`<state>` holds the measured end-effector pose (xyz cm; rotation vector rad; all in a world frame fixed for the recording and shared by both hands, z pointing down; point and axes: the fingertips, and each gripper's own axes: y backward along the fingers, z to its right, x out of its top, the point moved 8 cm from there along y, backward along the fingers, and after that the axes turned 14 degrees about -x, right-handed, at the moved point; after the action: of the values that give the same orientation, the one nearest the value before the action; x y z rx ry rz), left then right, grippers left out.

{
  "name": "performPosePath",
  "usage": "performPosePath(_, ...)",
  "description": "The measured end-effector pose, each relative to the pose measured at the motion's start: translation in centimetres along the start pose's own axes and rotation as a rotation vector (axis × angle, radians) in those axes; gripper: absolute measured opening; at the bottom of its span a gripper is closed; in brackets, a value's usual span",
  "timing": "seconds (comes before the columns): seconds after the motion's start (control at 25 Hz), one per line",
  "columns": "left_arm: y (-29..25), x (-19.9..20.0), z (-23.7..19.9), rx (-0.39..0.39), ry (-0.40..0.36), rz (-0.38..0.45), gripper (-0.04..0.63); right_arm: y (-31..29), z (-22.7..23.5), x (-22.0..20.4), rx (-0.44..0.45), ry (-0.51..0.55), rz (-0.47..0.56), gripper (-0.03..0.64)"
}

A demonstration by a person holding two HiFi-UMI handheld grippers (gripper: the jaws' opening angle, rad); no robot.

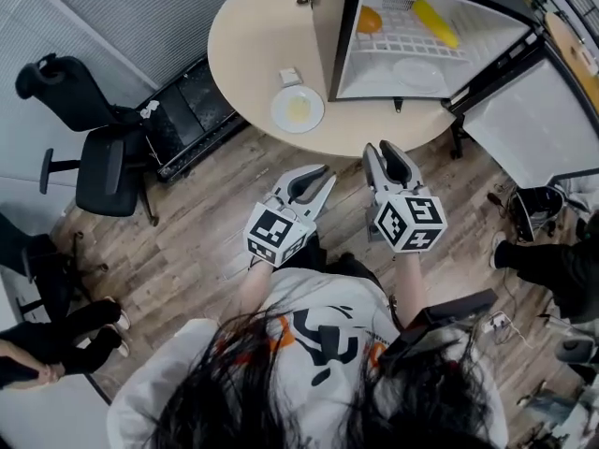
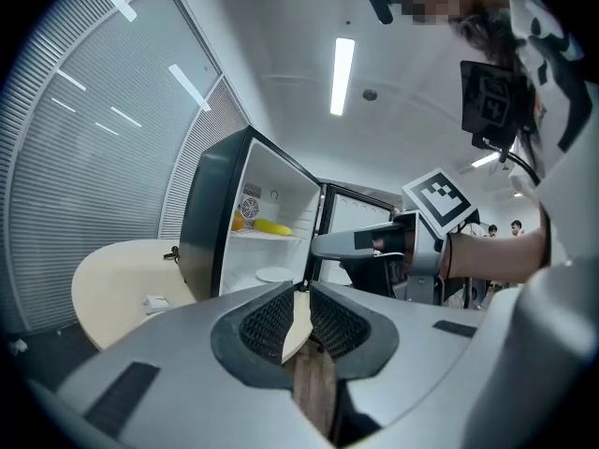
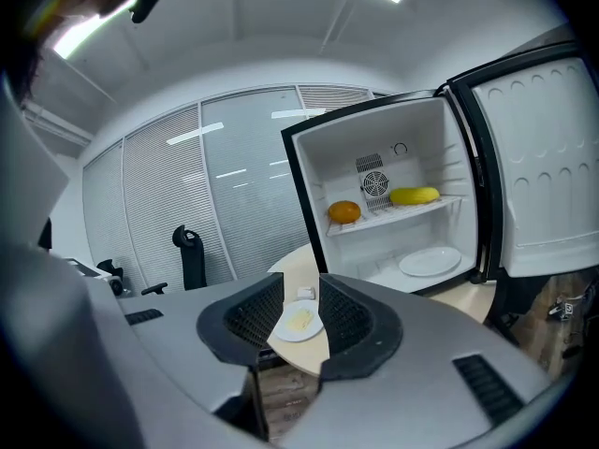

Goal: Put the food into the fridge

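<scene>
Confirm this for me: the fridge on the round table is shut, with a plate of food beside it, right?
No, the fridge is open, its door swung wide, as the right gripper view shows. It does stand on the round table, the plate of food beside it.

We see the fridge point(image 1: 343, 40) standing open, an orange point(image 1: 370, 20) and a yellow fruit point(image 1: 436, 21) on its shelf and a white plate point(image 1: 418, 73) below. A second plate point(image 1: 298, 108) with pale food sits outside it on the table point(image 1: 248, 45).
</scene>
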<state>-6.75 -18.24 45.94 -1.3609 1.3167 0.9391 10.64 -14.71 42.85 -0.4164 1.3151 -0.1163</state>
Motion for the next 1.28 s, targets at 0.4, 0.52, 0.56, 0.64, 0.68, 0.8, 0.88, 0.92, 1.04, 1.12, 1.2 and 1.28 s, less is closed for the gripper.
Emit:
performPosePath(0.4,-0.6,-0.1,4.9,0.020,-0.015,-0.011,0.049,5.5,2.1,-2.9,0.000,-0.022,-0.038,0.106)
performPosePath(0.52,-1.1,-0.4,7.8,0.017,-0.020,-0.019,0.049,8.0,3.1,-3.8,0.011,-0.027,-0.042,0.099)
performPosePath(0.56,-1.4,-0.5,8.8,0.015,-0.025,-0.022,0.049,9.0,3.5,-4.1,0.014,-0.029,-0.043,0.095)
performPosePath(0.64,-2.1,-0.6,10.8,0.010,-0.038,-0.025,0.049,10.8,4.5,-4.7,0.016,-0.037,-0.043,0.088)
performPosePath(0.68,-2.4,-0.6,11.9,0.008,-0.044,-0.027,0.049,11.8,5.1,-5.0,0.016,-0.043,-0.043,0.084)
performPosePath(0.8,-3.1,-1.1,14.8,0.003,-0.054,-0.037,0.049,14.5,6.6,-6.0,0.014,-0.059,-0.045,0.075)
performPosePath(0.88,-3.3,-1.6,16.8,0.002,-0.054,-0.046,0.049,16.2,7.3,-6.7,0.016,-0.067,-0.048,0.071)
performPosePath(0.92,-3.2,-2.0,17.8,0.003,-0.053,-0.051,0.049,17.0,7.6,-7.1,0.018,-0.071,-0.050,0.067)
performPosePath(1.04,-3.0,-3.1,20.7,0.009,-0.056,-0.063,0.049,19.5,8.3,-8.4,0.026,-0.077,-0.050,0.056)
performPosePath(1.12,-2.8,-3.7,22.3,0.011,-0.058,-0.070,0.049,20.9,8.7,-9.1,0.033,-0.079,-0.052,0.051)
performPosePath(1.2,-2.6,-4.2,23.6,0.013,-0.060,-0.076,0.049,22.0,8.9,-9.7,0.038,-0.083,-0.057,0.046)
performPosePath(1.28,-2.3,-4.4,24.6,0.016,-0.065,-0.078,0.049,22.9,9.0,-10.3,0.043,-0.088,-0.061,0.042)
